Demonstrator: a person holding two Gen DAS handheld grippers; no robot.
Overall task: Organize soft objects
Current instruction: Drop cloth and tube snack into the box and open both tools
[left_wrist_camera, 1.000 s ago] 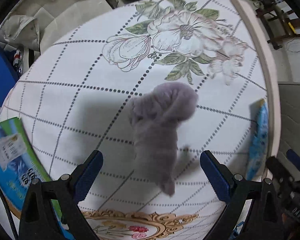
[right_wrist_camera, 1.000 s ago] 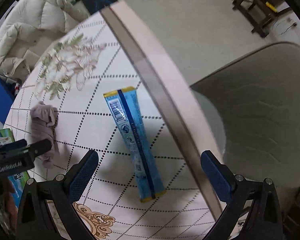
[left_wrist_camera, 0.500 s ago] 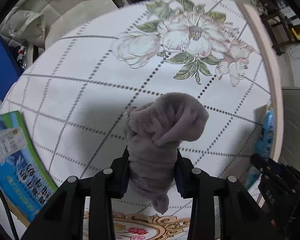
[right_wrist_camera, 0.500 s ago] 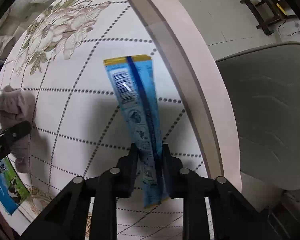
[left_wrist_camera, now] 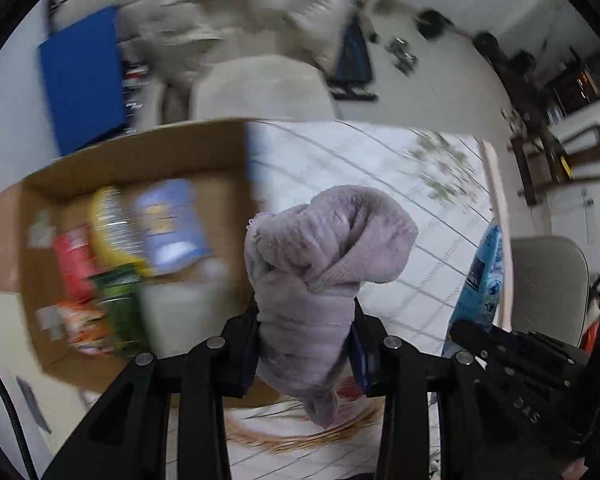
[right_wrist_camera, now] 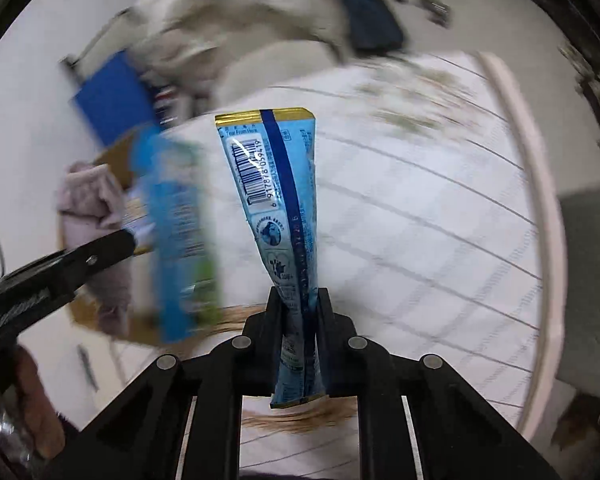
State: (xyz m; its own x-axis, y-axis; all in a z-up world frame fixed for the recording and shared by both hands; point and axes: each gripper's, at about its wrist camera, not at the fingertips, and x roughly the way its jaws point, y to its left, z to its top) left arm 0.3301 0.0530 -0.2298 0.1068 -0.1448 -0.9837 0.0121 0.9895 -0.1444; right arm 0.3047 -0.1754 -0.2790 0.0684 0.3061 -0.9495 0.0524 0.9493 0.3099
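Note:
My left gripper (left_wrist_camera: 304, 332) is shut on a crumpled lilac towel (left_wrist_camera: 328, 256), which hangs lifted above the table. The same towel (right_wrist_camera: 88, 200) shows at the left of the right wrist view, with the left gripper's finger (right_wrist_camera: 60, 268) across it. My right gripper (right_wrist_camera: 300, 312) is shut on a long light-blue snack packet (right_wrist_camera: 276, 200) with a barcode and gold ends, raised off the tablecloth. That packet (left_wrist_camera: 480, 276) also appears at the right of the left wrist view.
A brown cardboard box (left_wrist_camera: 148, 160) holding several colourful packets stands left of the towel, blurred. A blue-green carton (right_wrist_camera: 176, 232) lies beside it. The round table with a floral cloth (right_wrist_camera: 440, 220) has a pale rim (right_wrist_camera: 540, 240). Grey chairs (left_wrist_camera: 548, 284) stand around.
Both grippers closed, the left on the towel and the right on the blue packet, then lifted them off the table and swung toward the cardboard box.

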